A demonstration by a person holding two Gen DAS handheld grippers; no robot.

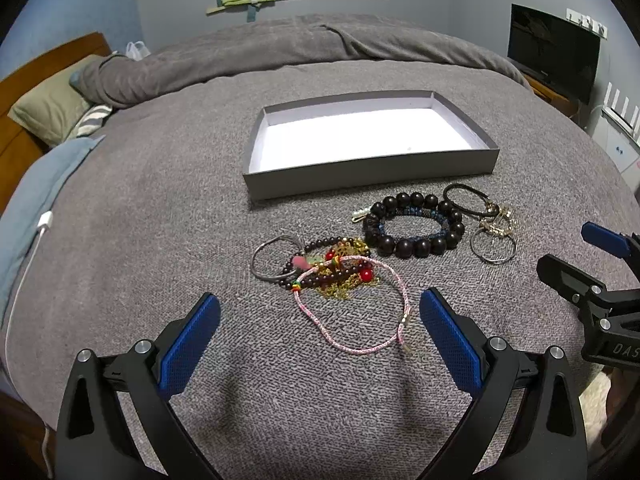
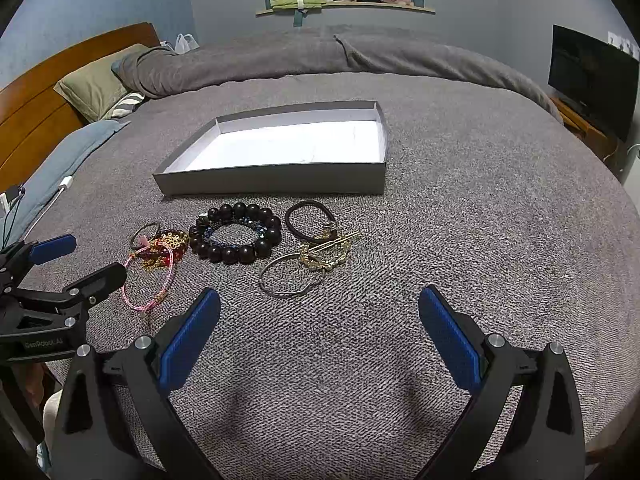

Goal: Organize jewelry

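A shallow grey box (image 1: 360,184) (image 2: 272,180) with a white, empty inside lies on the grey bedspread. In front of it lies jewelry: a big dark bead bracelet (image 1: 414,226) (image 2: 236,238), a pink cord bracelet (image 1: 360,308) (image 2: 148,284) tangled with gold chain and small beads (image 1: 332,268), a silver hoop (image 1: 493,246) (image 2: 288,278), a black hair tie (image 1: 468,199) (image 2: 310,220) and gold pieces (image 1: 498,220) (image 2: 326,256). My left gripper (image 1: 320,332) is open and empty just before the pink bracelet. My right gripper (image 2: 320,328) is open and empty just before the silver hoop.
A grey duvet (image 1: 280,48) is bunched at the back. Pillows (image 1: 52,108) and a wooden headboard are at the left. A white charger cable (image 1: 28,260) runs along the left edge. A TV (image 1: 554,50) stands at the right.
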